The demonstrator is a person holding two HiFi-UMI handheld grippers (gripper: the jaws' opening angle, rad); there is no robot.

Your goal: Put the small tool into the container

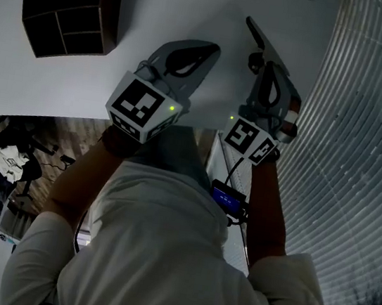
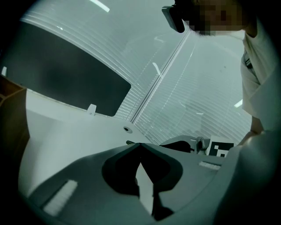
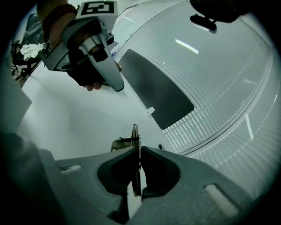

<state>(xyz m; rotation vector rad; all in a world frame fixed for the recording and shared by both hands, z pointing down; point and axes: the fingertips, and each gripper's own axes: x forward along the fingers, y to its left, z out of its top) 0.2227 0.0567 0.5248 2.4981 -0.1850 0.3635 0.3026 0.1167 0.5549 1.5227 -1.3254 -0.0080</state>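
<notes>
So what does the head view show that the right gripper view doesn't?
Only the head view: the container, up at the table's far left. Only the right gripper view: the thin tool pinched in the right tongs, and a dark panel. Both: the left tongs and the white table.

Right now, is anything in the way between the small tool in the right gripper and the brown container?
Only the left gripper: it hovers between the right gripper, shut on the small tool, and the container, its tips close to the straight path. The table between them shows nothing else.
</notes>
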